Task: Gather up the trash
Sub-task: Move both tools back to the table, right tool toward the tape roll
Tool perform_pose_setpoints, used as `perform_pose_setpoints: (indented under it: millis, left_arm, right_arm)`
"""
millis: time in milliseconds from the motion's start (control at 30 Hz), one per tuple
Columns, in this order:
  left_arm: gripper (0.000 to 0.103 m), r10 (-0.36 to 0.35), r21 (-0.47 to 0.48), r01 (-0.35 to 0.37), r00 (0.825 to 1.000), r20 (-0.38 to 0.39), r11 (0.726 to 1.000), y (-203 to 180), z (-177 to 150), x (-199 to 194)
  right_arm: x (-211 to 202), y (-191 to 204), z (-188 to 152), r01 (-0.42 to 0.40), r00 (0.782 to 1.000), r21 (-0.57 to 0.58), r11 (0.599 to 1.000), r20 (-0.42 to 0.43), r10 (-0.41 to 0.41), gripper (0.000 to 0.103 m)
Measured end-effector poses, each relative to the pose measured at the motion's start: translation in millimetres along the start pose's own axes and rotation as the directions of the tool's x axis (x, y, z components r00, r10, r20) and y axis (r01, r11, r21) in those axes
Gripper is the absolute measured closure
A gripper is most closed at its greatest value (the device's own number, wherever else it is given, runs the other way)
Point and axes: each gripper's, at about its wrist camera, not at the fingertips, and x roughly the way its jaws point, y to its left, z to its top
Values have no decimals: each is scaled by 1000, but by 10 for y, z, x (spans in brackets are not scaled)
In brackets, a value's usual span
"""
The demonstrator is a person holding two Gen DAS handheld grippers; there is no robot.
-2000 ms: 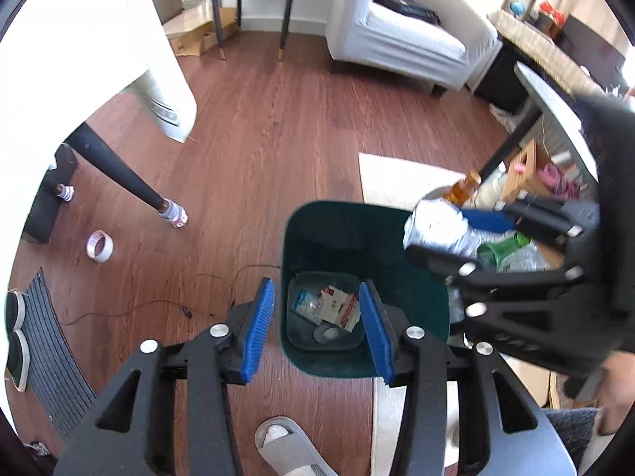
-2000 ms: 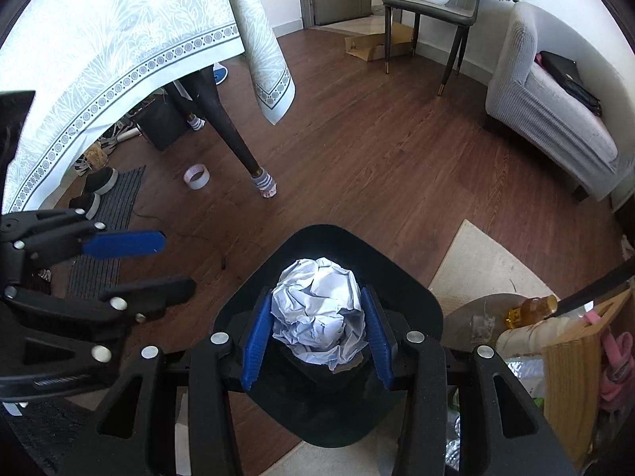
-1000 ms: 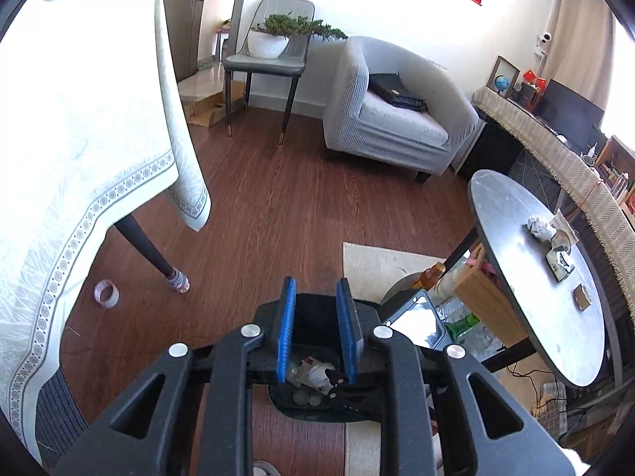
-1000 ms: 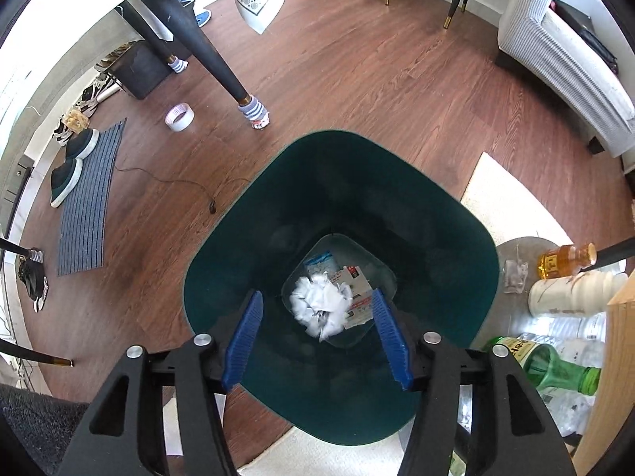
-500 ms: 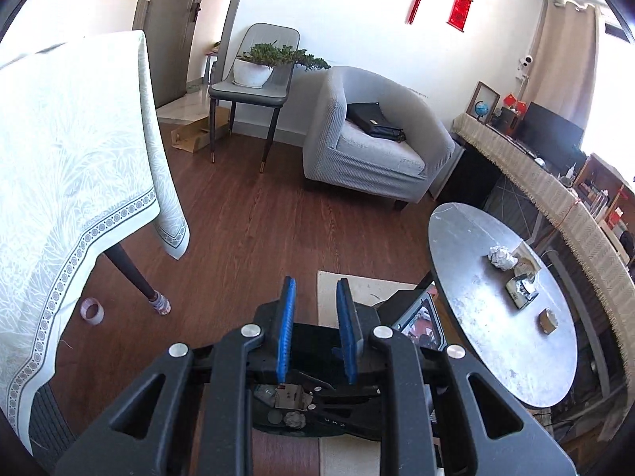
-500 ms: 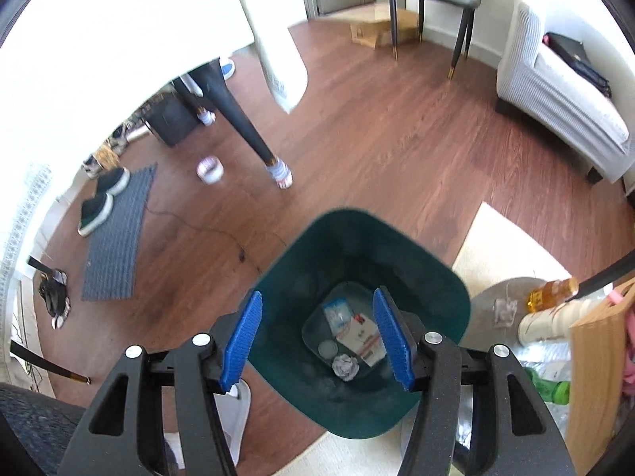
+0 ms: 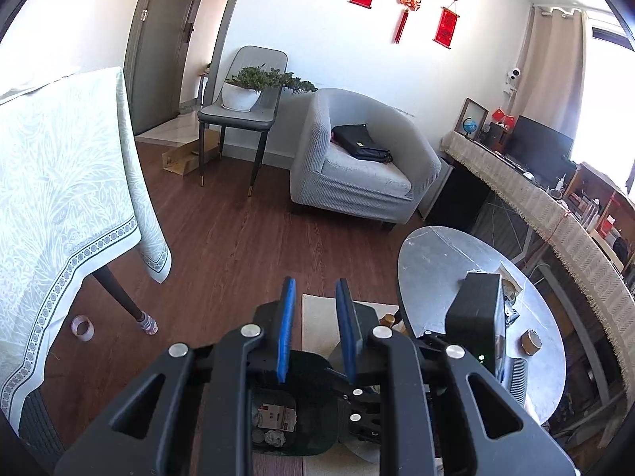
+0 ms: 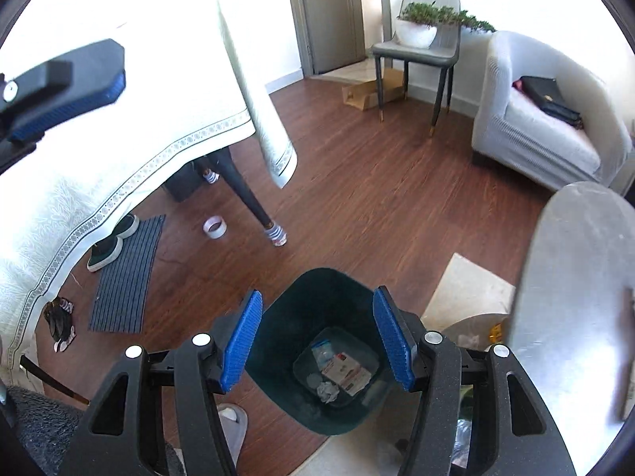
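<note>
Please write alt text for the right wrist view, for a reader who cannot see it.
The open right gripper hangs above a dark green trash bin on a wooden floor; crumpled paper and wrappers lie inside. A cloth-covered table stands left, a grey armchair right.

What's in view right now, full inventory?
trash bin: 1, dark green, on floor below right gripper
crumpled paper: 1, white-grey, bin bottom
card wrapper: 1, white and red, bin bottom
round table: 1, grey, right of bin
armchair: 1, grey, far wall
black bag: 1, on armchair
chair: 1, grey, by door
potted plant: 1, white pot, on chair
tablecloth: 1, pale green, left
tape roll: 1, white, floor by table leg
floor mat: 1, dark striped, left
left gripper: blue pads, narrow gap, holding nothing
right gripper: blue pads, wide open, over bin
</note>
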Motion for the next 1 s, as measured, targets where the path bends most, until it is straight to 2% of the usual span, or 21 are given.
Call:
perform_pose_setpoints:
  millis: [300,700,1000]
  left_arm:
    - [81,-42,45,42,999,-18,998,-361,-28,150]
    - [78,-110,122,119,991,-78,985,-1024,-147,498]
    - [69,-145,230,177,978,-149,957,-1575,-360,801]
  right_arm:
    - [-483,-376,-102,82,994,36,996,66,-85,44]
    - [-1022,-989,-454,179,978,99,979,92,-188,44]
    - [-1448,-1466,-818,239,960,164,957,105,-258,44]
